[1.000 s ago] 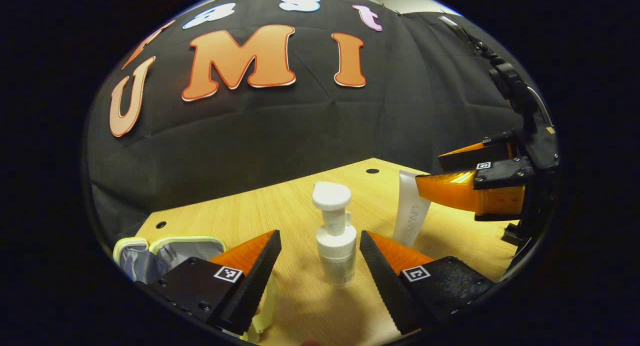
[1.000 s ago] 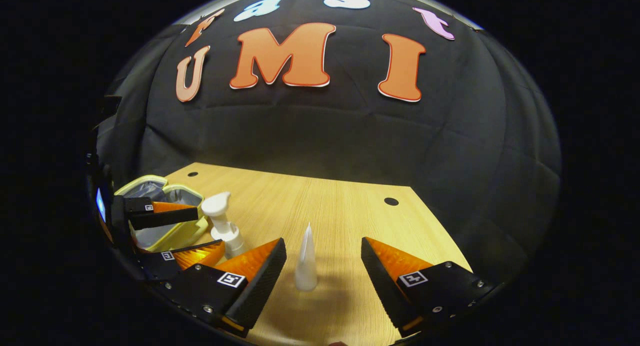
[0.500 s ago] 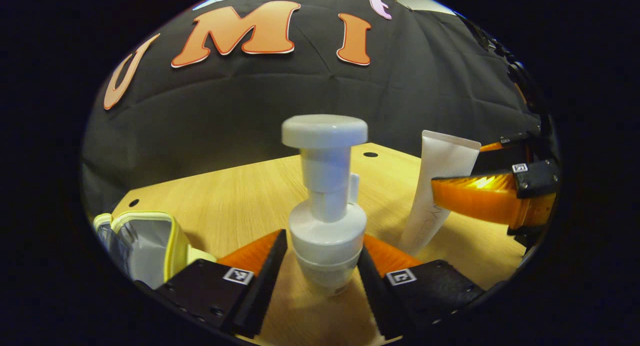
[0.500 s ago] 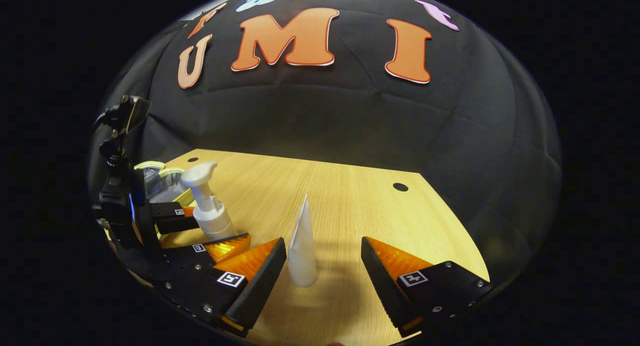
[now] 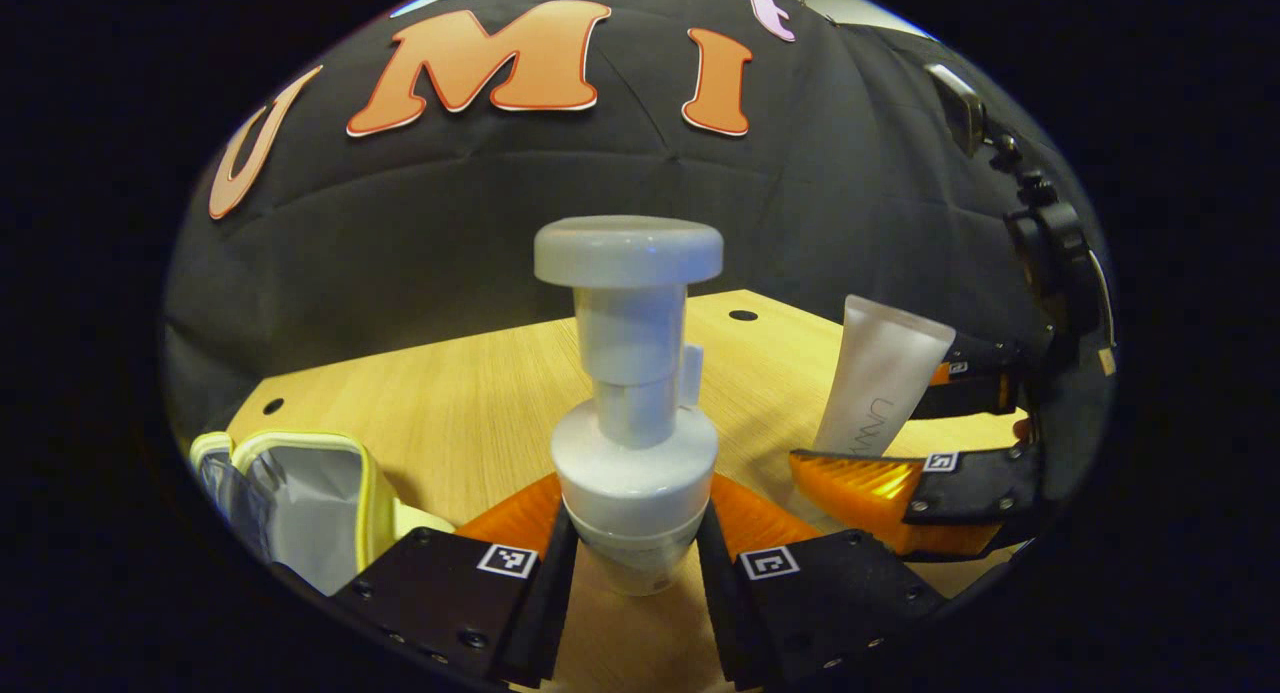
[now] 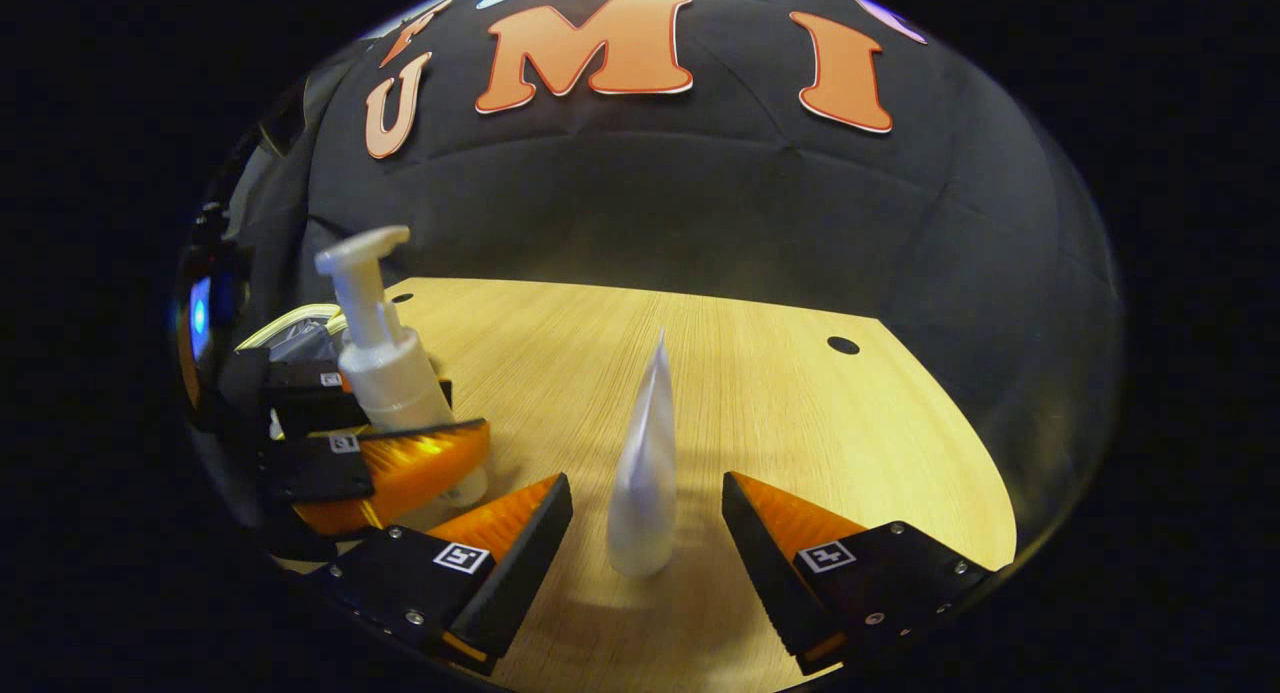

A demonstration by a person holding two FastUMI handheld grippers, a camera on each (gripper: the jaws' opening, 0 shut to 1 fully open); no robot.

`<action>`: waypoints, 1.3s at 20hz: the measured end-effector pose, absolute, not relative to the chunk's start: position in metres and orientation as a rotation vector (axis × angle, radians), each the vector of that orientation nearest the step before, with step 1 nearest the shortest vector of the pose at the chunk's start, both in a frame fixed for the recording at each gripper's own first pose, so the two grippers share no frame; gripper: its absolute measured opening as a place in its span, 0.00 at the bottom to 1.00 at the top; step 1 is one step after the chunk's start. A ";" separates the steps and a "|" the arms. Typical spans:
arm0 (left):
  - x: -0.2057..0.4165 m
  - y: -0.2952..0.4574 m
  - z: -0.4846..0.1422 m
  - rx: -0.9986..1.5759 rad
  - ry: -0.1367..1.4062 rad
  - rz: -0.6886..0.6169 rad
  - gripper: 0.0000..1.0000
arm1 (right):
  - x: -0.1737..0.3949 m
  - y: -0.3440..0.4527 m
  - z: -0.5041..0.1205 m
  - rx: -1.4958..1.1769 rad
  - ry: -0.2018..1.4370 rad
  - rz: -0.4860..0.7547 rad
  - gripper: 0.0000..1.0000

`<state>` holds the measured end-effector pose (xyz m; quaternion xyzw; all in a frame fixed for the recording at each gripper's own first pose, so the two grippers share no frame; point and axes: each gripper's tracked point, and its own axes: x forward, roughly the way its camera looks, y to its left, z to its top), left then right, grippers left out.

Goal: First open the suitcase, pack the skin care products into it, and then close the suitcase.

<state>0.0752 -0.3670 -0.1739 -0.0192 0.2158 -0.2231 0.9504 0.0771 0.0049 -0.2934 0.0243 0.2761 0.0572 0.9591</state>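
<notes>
Left gripper view is showing the left hand-held gripper with its two fingers pressing on opposite sides of the pump bottle, low on the round body beneath the collar. This white bottle is looking like rigid plastic and is likely to be light or moderately heavy, depending on fill, which cannot be judged. Its smooth curved wall is probably slippery, so the body is offering a safer hold than the narrow neck or the broad pump head, which could depress or shift under load. The bottle is standing upright above the wooden counter; contact between its base and the counter cannot be confirmed. To the left, the suitcase is lying open, showing a grey lining and a pale yellow edge. Right gripper view is showing the right hand-held gripper standing wide open, with its fingers on either side of the tube and clear of it. This whitish, slightly translucent tube is standing on its cap end, tapering upward to a flat crimped seal. It is likely to be soft and easily squeezed, so a light hold low on the fuller section near the cap is appearing preferable. Being tall on a small base, it is likely to tip if nudged by one finger first.
</notes>
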 end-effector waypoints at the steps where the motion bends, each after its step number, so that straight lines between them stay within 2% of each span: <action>1: 0.074 -0.360 -0.167 -0.033 0.433 -0.441 0.59 | 0.078 0.006 -0.295 0.056 0.564 0.119 0.96; 5: 0.076 -0.322 -0.138 -0.030 0.409 -0.364 0.59 | 0.079 0.014 -0.312 0.062 0.607 0.141 0.88; 7: 0.074 -0.297 -0.129 -0.028 0.406 -0.315 0.59 | 0.080 0.014 -0.315 0.062 0.609 0.144 0.78; 9: 0.070 -0.268 -0.120 -0.019 0.411 -0.263 0.59 | 0.083 0.013 -0.314 0.060 0.605 0.128 0.61; 11: 0.065 -0.240 -0.115 -0.007 0.417 -0.214 0.59 | 0.084 0.013 -0.314 0.080 0.613 0.126 0.48; 14: 0.061 -0.206 -0.111 0.005 0.425 -0.152 0.59 | 0.081 0.015 -0.311 0.106 0.636 0.125 0.42; 18: 0.047 -0.168 -0.114 -0.040 0.455 -0.082 0.59 | 0.080 0.033 -0.287 0.074 0.617 0.166 0.40; 19: 0.044 -0.160 -0.118 -0.042 0.465 -0.067 0.59 | 0.078 0.039 -0.280 0.073 0.614 0.181 0.36; 21: 0.040 -0.142 -0.117 -0.039 0.474 -0.042 0.59 | 0.078 0.054 -0.263 0.066 0.596 0.208 0.36; 22: 0.038 -0.132 -0.116 -0.042 0.476 -0.035 0.58 | 0.080 0.061 -0.254 0.060 0.585 0.220 0.40; 26: 0.029 -0.099 -0.114 -0.031 0.485 -0.026 0.59 | 0.083 0.090 -0.224 0.053 0.551 0.259 0.40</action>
